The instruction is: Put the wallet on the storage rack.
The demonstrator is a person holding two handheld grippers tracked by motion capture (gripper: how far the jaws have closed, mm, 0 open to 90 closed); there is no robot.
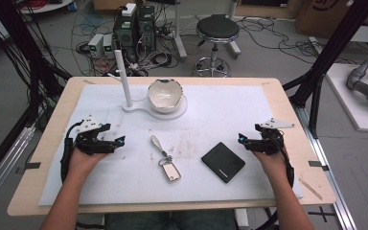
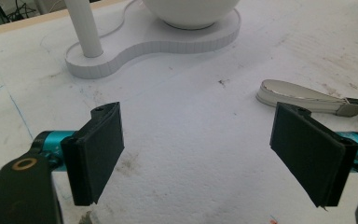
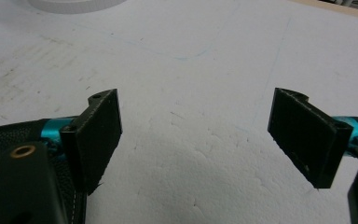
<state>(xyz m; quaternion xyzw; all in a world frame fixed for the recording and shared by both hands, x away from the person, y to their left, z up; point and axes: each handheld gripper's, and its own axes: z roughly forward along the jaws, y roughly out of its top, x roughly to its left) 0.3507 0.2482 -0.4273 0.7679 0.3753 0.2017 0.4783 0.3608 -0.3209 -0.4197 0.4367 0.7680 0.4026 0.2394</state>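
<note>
L hand: holds the left gripper (image 1: 120,140) low over the white foam sheet (image 1: 220,110), arm coming in from the near edge, claw pointing in toward the middle.
L claw: wide, nothing btw the jaws, just bare foam.
R hand: holds the right gripper (image 1: 240,139) low on the other side, also pointing in toward the middle.
R claw: wide too, nothing btw the jaws.
Pads: flat black rubbery blocks w/ blue metal bits behind them, seen in both gripper views.
Keychain (image 1: 165,158): lies flat on the foam, near the L claw, on its inner side & a bit closer to the person. Not touching the claw.
Keychain look: pale grey strap loop (image 2: 303,96), small metal ring & chain, then a little shiny rounded tag.
Black wallet (image 1: 223,161): flat, square-ish w/ round corners, dark & grainy. Near the R claw, on its inner side & a bit closer to the person; in the right gripper view its edge w/ white stitching (image 3: 77,207) is right by one jaw.
White stand (image 1: 146,109): well past the L claw, flat base w/ a thin upright pole (image 1: 123,76).
Bowl (image 1: 164,94): white, smooth, w/ a wavy broken-shell rim, sits on the stand's round end.
Foam: white, bumpy, w/ smudges & faint blue pen lines.
Table (image 1: 57,124): light wood, shows round the foam.
</note>
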